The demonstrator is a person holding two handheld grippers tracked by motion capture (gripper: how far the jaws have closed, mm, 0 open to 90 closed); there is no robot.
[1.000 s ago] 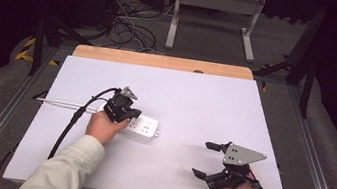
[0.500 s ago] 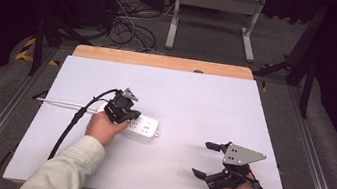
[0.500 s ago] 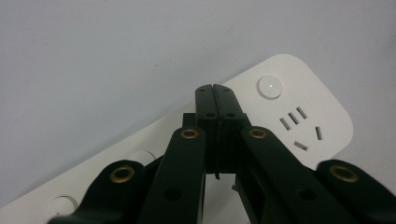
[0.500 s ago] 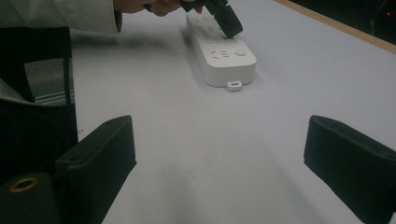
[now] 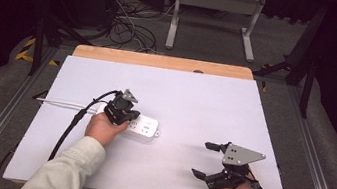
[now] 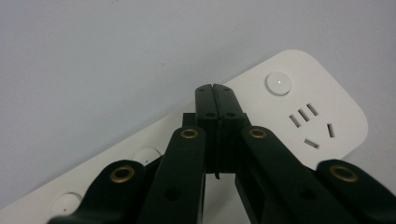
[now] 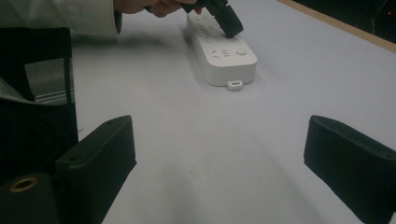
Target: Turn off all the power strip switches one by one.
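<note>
High view: left gripper (image 5: 124, 110), jaws pressed together and empty, tips down onto the white power strip (image 5: 144, 127) just short of its round button (image 6: 278, 84), apparently to press; right gripper (image 5: 214, 161) waits wide open, well apart, on the surface (image 5: 197, 93).

Smooth white plastic power strip (image 6: 299, 107), seemingly matt tabletop (image 5: 196, 98)
</note>
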